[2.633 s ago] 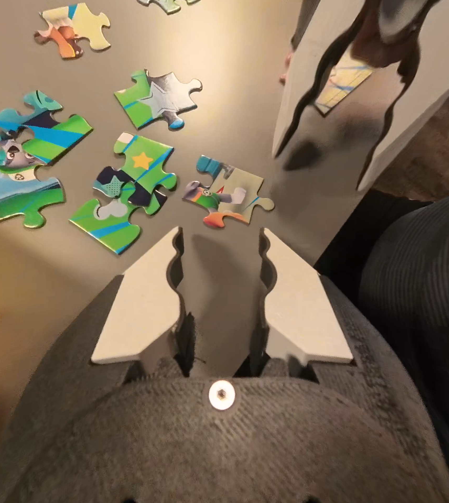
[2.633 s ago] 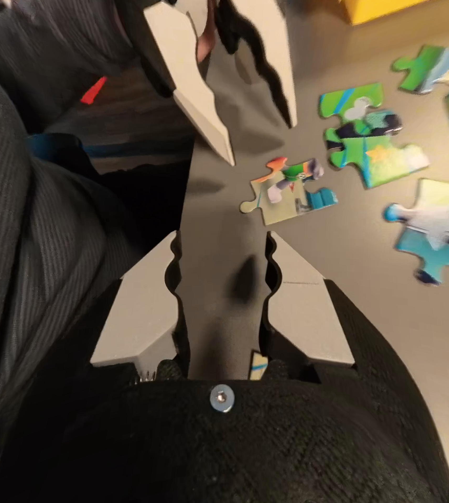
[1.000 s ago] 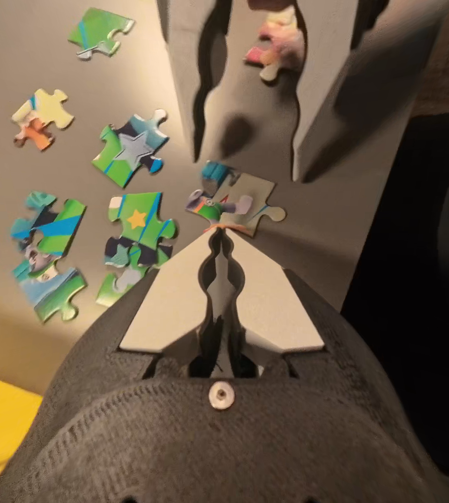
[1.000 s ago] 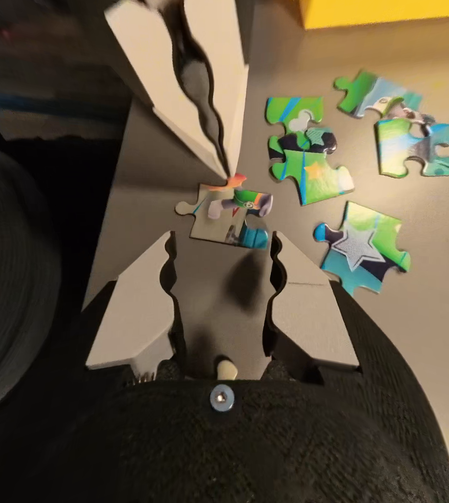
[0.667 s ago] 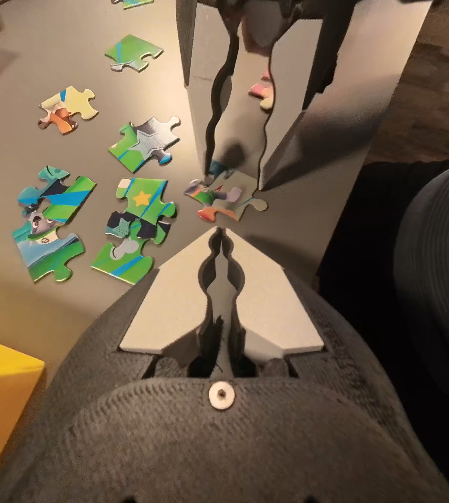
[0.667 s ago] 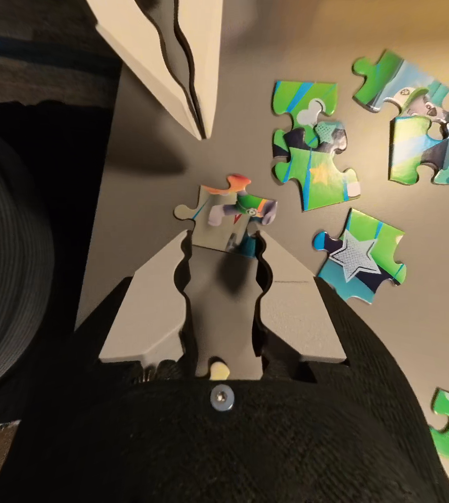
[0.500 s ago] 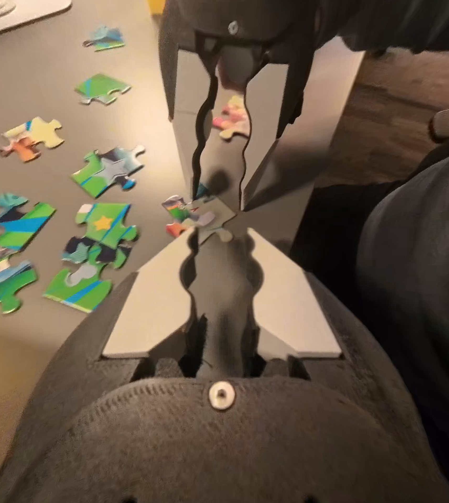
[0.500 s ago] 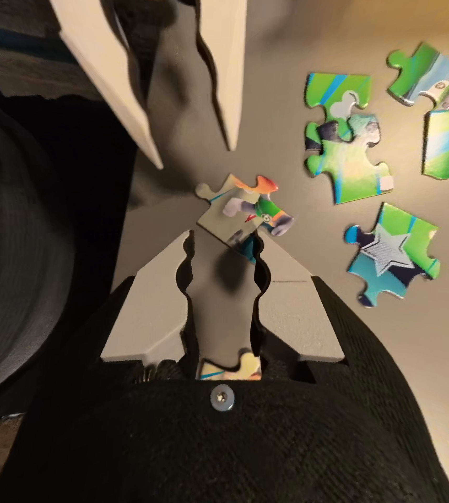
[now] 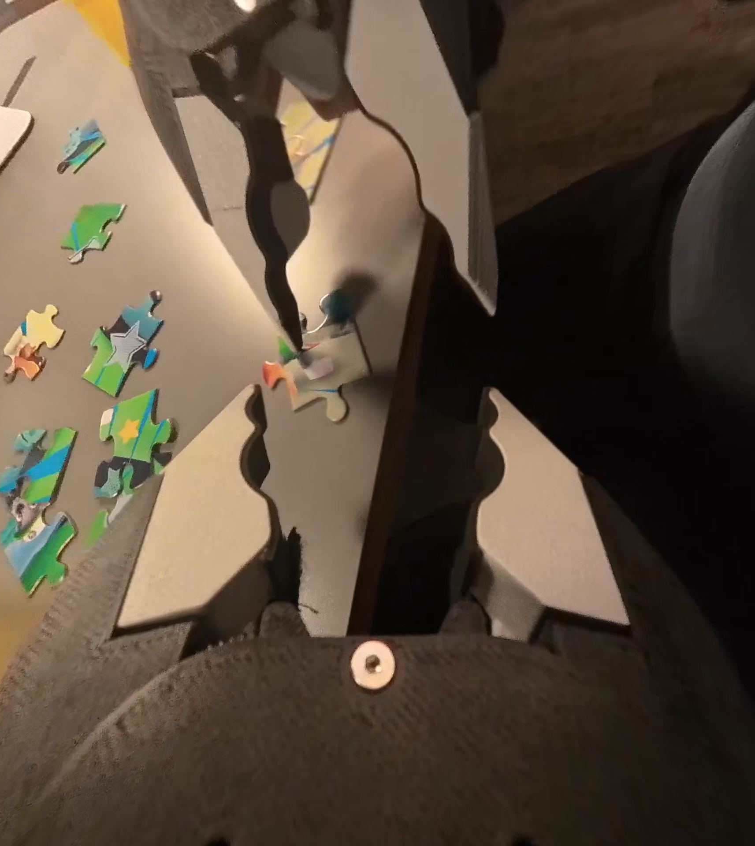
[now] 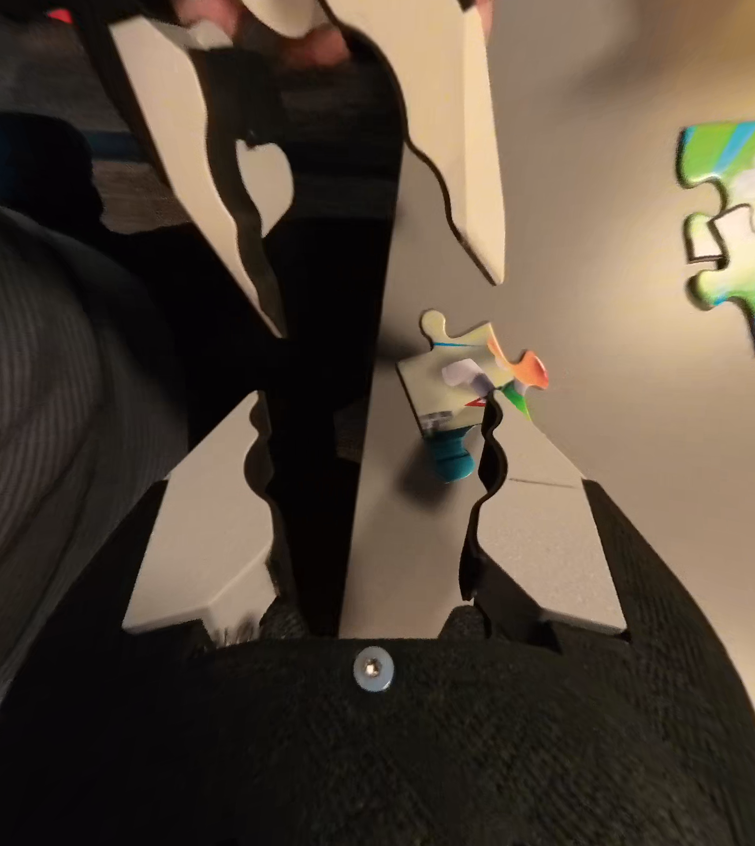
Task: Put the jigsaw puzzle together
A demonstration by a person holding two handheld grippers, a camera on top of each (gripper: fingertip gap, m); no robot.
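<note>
Cream puzzle piece (image 9: 326, 366) — orange, green, teal patches — on grey table (image 9: 45, 151).

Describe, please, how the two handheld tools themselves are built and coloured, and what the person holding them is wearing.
Both tools have pale grey, flat, pointed fingers with wavy, dark-lined inner edges. The left tool has a dark grey ridged body with a silver screw; the right tool has a black textured body. The person wears dark ribbed clothing.
</note>
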